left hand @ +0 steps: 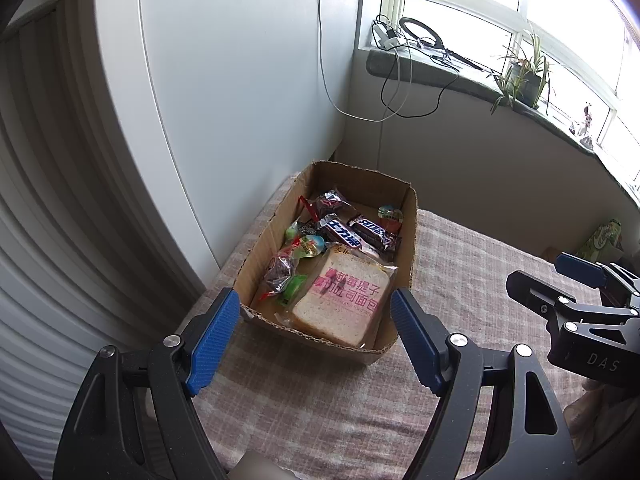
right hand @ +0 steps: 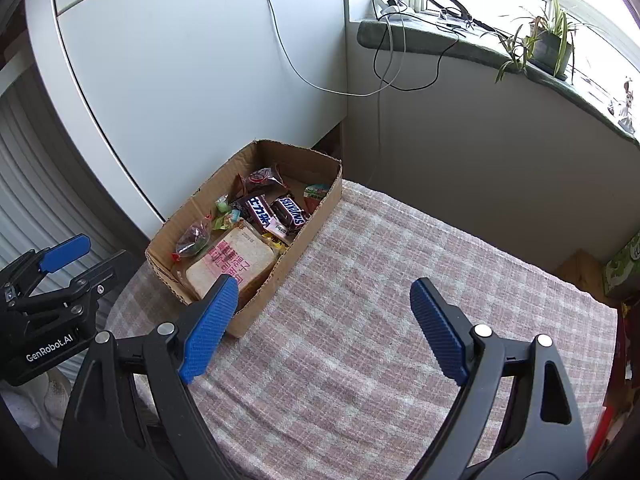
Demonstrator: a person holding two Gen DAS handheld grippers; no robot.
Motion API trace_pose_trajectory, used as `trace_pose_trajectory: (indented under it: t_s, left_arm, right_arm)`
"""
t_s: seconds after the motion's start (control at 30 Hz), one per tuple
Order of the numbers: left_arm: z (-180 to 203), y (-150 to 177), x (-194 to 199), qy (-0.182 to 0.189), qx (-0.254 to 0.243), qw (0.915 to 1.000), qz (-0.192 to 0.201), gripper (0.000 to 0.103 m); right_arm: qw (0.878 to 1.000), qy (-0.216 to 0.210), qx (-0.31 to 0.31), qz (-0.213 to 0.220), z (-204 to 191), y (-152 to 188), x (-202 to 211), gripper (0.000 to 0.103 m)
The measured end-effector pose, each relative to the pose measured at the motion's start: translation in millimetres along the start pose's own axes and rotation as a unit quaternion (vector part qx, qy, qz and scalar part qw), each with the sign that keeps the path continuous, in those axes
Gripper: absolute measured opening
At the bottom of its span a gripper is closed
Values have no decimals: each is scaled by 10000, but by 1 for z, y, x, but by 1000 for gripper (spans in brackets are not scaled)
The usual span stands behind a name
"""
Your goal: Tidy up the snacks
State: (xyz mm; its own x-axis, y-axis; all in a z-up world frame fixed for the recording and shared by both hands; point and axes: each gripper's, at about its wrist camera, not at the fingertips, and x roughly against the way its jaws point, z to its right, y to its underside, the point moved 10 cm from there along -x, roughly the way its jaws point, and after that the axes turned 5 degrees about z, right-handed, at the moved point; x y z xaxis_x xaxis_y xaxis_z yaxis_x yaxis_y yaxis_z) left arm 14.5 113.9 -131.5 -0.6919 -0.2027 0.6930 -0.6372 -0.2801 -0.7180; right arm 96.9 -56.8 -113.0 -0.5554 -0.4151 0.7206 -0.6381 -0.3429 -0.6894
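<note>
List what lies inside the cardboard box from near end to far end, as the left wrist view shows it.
Wrapped bread slice → two Snickers bars → dark red-trimmed packet at the far end of the cardboard box. The small candies along the left side overlap too much to order.

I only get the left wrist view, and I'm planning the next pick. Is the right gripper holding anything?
Observer: No. The right gripper is open with nothing between its fingers, above the checked cloth.
Operator: Anything past the cloth's right edge that I should know about?
Observer: Something red shows there, below a green carton. I cannot tell what it is.
</note>
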Motion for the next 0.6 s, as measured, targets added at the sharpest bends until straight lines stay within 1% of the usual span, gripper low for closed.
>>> trace_pose_trajectory:
  t_s: [0.6]
  left_arm:
    - [1,-1,0,38,-6,10000,1,78]
  right_arm:
    - [10000,-35,-30,-29,-3,2,0,90]
